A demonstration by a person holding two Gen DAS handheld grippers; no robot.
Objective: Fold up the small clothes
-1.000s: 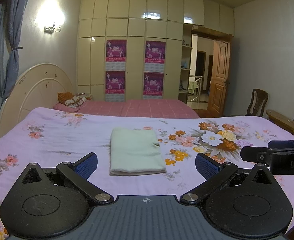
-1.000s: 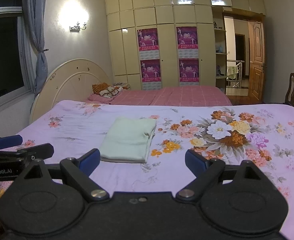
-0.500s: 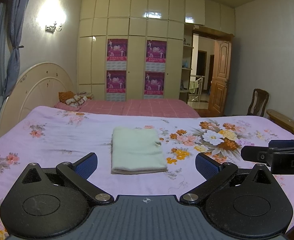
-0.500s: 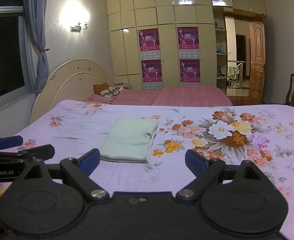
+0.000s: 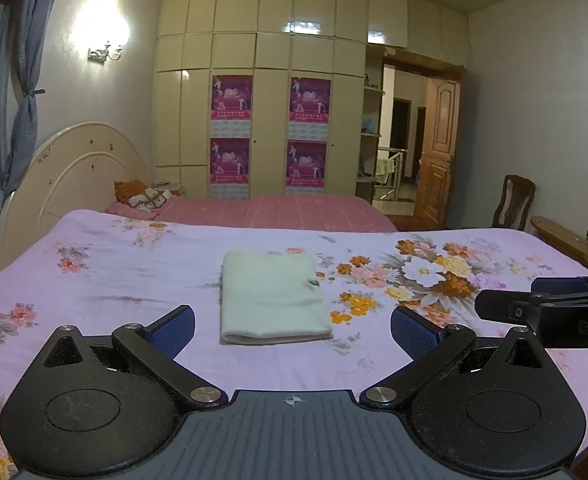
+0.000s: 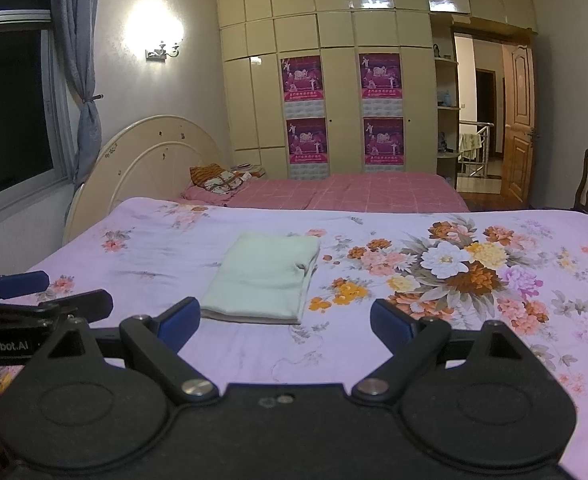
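Cloth: the pale green folded cloth (image 5: 272, 294) lies flat on the flowered bed (image 5: 94, 280), already a neat rectangle.
Left gripper: your left gripper (image 5: 292, 326) is spread wide, empty, just short of the cloth's near edge.
Right gripper: your right gripper (image 6: 284, 320) is likewise released, holding nothing.
Bearing: the cloth sits straight ahead of your left gripper and ahead-left of your right; its long axis runs near to far.
Nearer hand: left, by my judgement.
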